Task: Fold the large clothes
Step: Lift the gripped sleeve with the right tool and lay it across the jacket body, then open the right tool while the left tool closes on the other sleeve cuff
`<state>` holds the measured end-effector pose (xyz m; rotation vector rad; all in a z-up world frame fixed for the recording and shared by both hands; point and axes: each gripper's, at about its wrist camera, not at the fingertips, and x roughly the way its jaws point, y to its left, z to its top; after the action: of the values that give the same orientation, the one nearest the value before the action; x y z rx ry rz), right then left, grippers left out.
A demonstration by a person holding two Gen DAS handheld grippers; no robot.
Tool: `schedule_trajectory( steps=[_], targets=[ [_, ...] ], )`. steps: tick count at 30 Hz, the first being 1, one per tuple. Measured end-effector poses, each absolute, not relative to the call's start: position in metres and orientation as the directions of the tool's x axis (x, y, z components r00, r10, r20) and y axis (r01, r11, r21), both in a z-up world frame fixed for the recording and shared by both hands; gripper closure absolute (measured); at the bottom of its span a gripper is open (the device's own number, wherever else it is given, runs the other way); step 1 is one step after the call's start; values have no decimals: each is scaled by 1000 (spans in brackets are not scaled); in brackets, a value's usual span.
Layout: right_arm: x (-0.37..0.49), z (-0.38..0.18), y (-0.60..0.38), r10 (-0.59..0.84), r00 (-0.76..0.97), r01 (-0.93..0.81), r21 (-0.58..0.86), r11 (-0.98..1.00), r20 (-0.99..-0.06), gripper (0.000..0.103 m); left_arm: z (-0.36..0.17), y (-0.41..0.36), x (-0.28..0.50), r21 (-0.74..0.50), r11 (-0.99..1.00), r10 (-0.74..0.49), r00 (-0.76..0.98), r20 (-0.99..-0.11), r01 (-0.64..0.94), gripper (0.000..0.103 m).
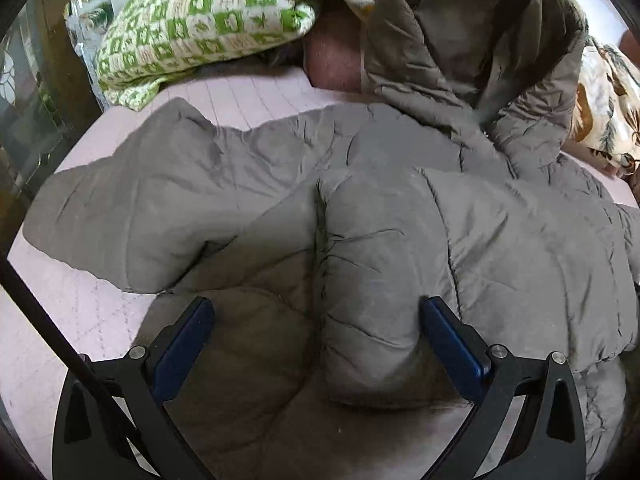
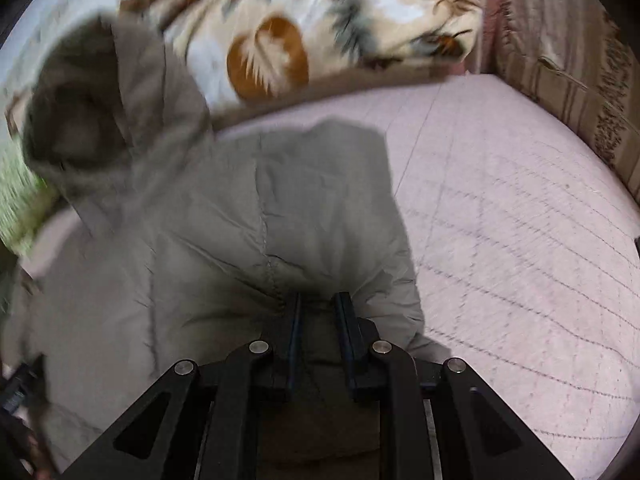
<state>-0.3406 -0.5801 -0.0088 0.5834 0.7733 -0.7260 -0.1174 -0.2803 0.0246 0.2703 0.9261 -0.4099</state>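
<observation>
A grey-brown quilted hooded jacket [image 1: 400, 208] lies spread on a pink quilted bed sheet [image 1: 72, 328]. One sleeve [image 1: 132, 204] stretches to the left, and the hood [image 1: 460, 40] stands up at the back. My left gripper [image 1: 318, 316] hovers open right above the jacket, with a puffy fold of it between the wide-apart blue pads [image 1: 184, 344]. In the blurred right wrist view, my right gripper [image 2: 320, 308] is shut on a bunch of the jacket [image 2: 208, 240] near its right edge, pinching the fabric between the narrow fingers. The hood [image 2: 80, 120] shows at the upper left.
A green and white patterned blanket [image 1: 200, 20] and a reddish-brown pillow [image 1: 336, 60] lie at the head of the bed. A floral blanket [image 2: 320, 20] lies behind the jacket on the right. Bare pink sheet [image 2: 520, 240] stretches right of the jacket, bounded by a striped textile [image 2: 568, 60].
</observation>
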Motion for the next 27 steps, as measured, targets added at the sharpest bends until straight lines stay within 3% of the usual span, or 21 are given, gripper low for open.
schedule_trajectory(
  steps=[6,10,13,17,23,27],
  targets=[
    [-346,2,-578,-381,498,774,201,600,-779,84,33,-275,-120,39,885,-250,545,-800,463,0],
    [-354,48,-551,-448,576,737,198,646,-684,84,65,-260,-128,-22,897,-315,603,-733,442,0],
    [-339,59,-529,-353,660,644,258,720,-663,84,77,-256,-135,-63,881,-371,603,-707,469,0],
    [-315,43,-507,-249,674,579,289,762,-696,84,64,-270,-137,-36,861,-364,565,-740,507,0],
    [-284,14,-493,-228,595,571,206,794,-771,83,25,-290,-131,25,839,-279,468,-838,543,0],
    [-285,8,-491,-216,583,575,210,791,-783,80,27,-286,-131,7,837,-293,460,-838,547,0]
  ],
)
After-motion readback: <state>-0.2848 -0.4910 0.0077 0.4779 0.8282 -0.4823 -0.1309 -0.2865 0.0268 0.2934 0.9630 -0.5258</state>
